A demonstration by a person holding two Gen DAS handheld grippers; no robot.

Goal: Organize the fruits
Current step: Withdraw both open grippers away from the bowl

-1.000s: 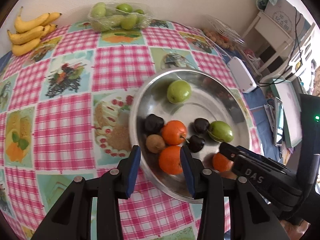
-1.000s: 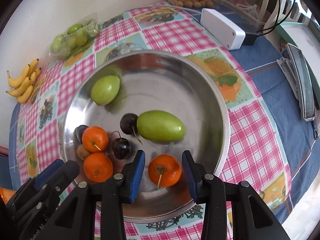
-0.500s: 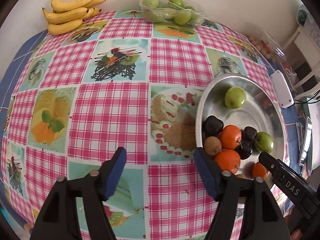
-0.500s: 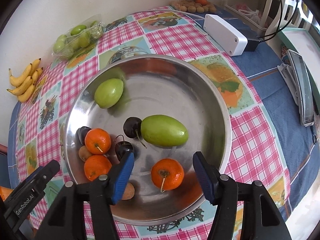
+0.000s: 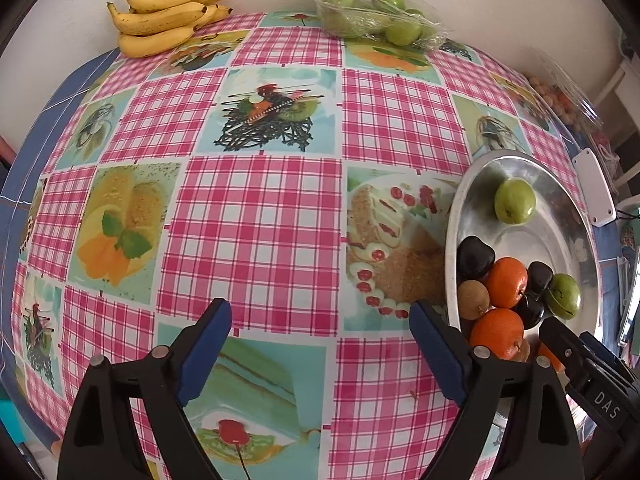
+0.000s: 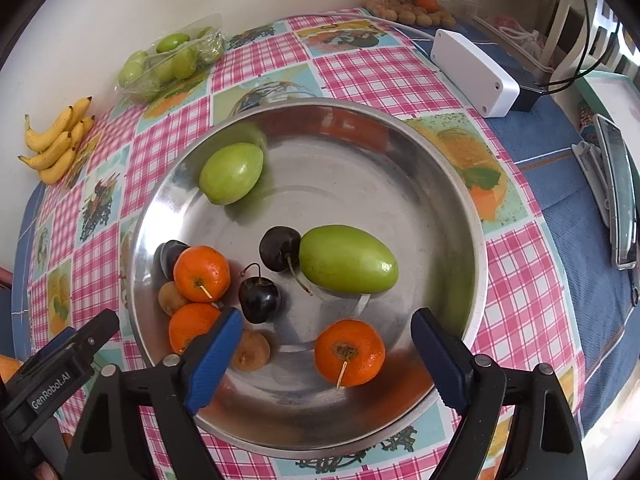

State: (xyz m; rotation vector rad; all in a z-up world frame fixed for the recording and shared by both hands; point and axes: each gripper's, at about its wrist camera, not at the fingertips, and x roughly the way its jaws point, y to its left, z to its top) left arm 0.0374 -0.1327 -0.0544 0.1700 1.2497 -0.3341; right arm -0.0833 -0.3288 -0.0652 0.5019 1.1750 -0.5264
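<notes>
The right gripper hangs over the near part of the metal bowl, jaws opening, with a tangerine lying loose between them, unclamped. The left gripper – jaws opening, nothing between them – is over bare tablecloth beside the bowl. Most fruit is already in the bowl; beyond it, bananas and bagged green fruit remain by the wall.

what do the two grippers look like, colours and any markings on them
Both look alike: the left gripper and right gripper each have black plastic arms with silver pivot screws, ending in blue ribbed pads. Seen from the other camera, the left one's black side reads "GenRobot.AI" in white and the right one's "DAS". No cables or sleeves show.
</notes>
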